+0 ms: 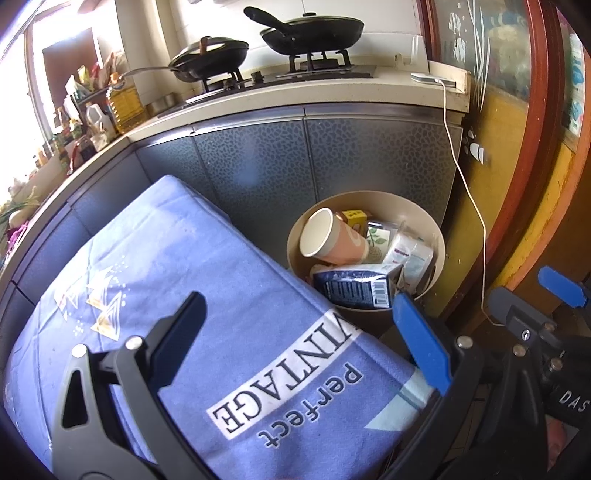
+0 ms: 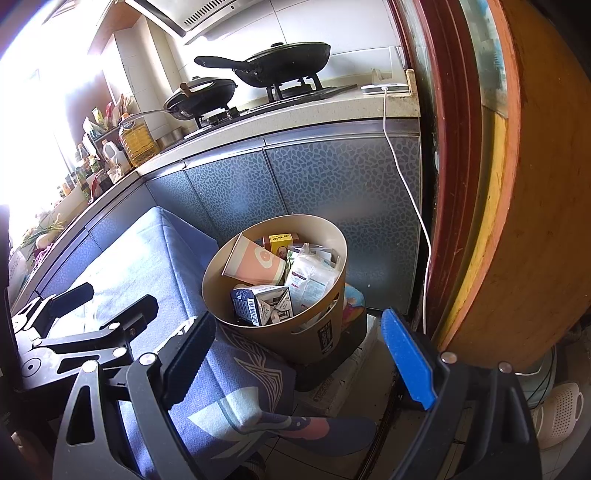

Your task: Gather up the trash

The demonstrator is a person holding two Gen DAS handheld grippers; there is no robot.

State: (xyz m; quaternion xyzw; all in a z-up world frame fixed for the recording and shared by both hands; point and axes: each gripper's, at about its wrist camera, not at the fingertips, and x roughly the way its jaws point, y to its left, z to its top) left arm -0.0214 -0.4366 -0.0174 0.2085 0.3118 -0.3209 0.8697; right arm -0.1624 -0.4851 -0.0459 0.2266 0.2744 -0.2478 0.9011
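A: Start close. What are the two grippers doing?

B: The left gripper (image 1: 295, 339) hangs over the blue cloth (image 1: 177, 280) with its fingers wide and nothing between them. The right gripper (image 2: 303, 365) is the same: wide apart, empty, aimed down past the cloth's edge. I'd judge both are spread because there is nothing left to carry.

A: Nothing on the cloth?

B: None that I can see. The cloth covers a low surface beside the cabinets, and its visible top is bare apart from the print.

A: So where's the trash?

B: In the bin (image 2: 280, 332), just beyond the cloth's corner, against the cabinet (image 2: 332, 206). It stands on something dark, raised off the floor, probably so it sits within easy reach of the surface. A cup (image 2: 255, 264) lies tilted near the rim, a carton (image 2: 260, 304) sits toward the front wall, and a white packet (image 2: 314, 275) leans beside a yellow box (image 2: 282, 242). The pile reaches close to the rim.

A: And farther back?

B: The tabletop (image 1: 332, 94) carries a stove with two pans (image 1: 310, 31), lidded, and a phone at the right end with its cable (image 1: 465, 177) hanging down past the bin. Bottles crowd the left end. None of that looks like trash, so collecting seems about finished.
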